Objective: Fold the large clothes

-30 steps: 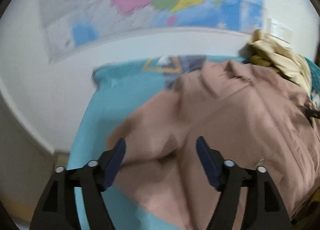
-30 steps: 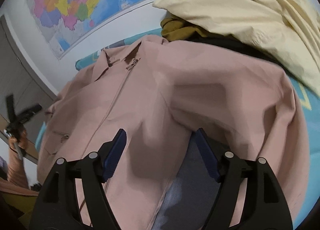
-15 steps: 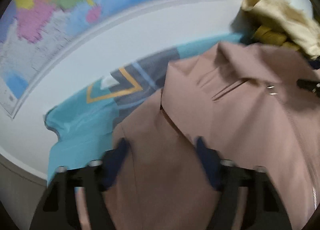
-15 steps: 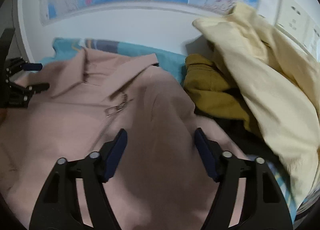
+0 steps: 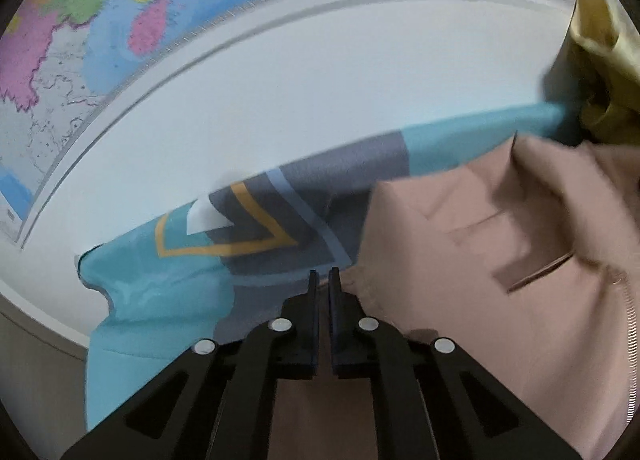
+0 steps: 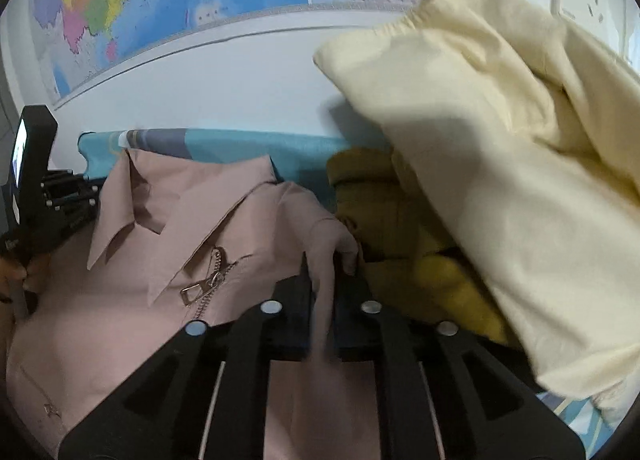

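Jacket [image 6: 132, 300], pink, collar toward bed's wall edge: left gripper [image 5: 323, 280] and right gripper [image 6: 322, 264] fingers closing on opposite shoulders, fabric pinched between each pair.

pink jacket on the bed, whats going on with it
A person holds a gripper in each hand and is taking up the pink jacket to fold it. The right gripper and the left gripper are each closing on a shoulder edge. It lies on a blue sheet, beside a cream garment.
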The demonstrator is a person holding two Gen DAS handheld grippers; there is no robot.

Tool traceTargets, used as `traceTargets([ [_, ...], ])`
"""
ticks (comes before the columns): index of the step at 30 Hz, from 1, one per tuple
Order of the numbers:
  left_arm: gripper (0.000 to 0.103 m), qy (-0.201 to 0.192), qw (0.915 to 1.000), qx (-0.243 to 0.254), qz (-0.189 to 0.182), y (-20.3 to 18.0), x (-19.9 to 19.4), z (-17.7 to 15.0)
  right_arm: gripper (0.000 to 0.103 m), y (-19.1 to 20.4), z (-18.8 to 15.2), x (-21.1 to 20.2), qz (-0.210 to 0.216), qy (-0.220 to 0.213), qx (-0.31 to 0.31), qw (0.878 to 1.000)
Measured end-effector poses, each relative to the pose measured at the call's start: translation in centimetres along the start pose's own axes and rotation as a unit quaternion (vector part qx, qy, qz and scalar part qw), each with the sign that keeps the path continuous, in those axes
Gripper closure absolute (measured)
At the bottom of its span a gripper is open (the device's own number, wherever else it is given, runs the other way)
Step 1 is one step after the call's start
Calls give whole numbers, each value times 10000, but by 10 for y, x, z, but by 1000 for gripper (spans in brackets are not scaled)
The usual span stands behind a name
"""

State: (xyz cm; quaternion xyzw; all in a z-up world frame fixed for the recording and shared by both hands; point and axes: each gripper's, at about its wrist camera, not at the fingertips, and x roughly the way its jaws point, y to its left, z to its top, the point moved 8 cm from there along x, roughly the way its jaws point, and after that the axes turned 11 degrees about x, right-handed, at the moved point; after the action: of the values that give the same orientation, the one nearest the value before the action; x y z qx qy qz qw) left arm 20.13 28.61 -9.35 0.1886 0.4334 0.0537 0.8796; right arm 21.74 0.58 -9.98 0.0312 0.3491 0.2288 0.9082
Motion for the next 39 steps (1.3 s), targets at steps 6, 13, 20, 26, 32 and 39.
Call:
traceTargets([
  [6, 23, -483, 9969, 140, -602, 11, -39, -26, 39, -6, -16, -54, 33, -385, -40, 9992],
  [13, 10, -540, 9929, 699, -802, -34, -43, -17, 35, 9, -53, -66, 284, -80, -204, 9994],
  [20, 68, 248, 9943, 467, -928, -55, 11, -1, 35, 15, -79, -76, 428, 49, -234, 9988],
  [26, 97, 77, 9976, 313, -613, -45, 8, 27, 35, 12, -83, -92, 525, -35, -125, 9985],
  [32, 98, -88, 9996, 61, -271, -33, 12, 51, 35, 12, -86, -102, 590, -68, -122, 9982],
  [39, 78, -231, 9994, 235, 73, -32, 0, 31, 33, 11, -126, -101, 626, 493, -145, 9967],
])
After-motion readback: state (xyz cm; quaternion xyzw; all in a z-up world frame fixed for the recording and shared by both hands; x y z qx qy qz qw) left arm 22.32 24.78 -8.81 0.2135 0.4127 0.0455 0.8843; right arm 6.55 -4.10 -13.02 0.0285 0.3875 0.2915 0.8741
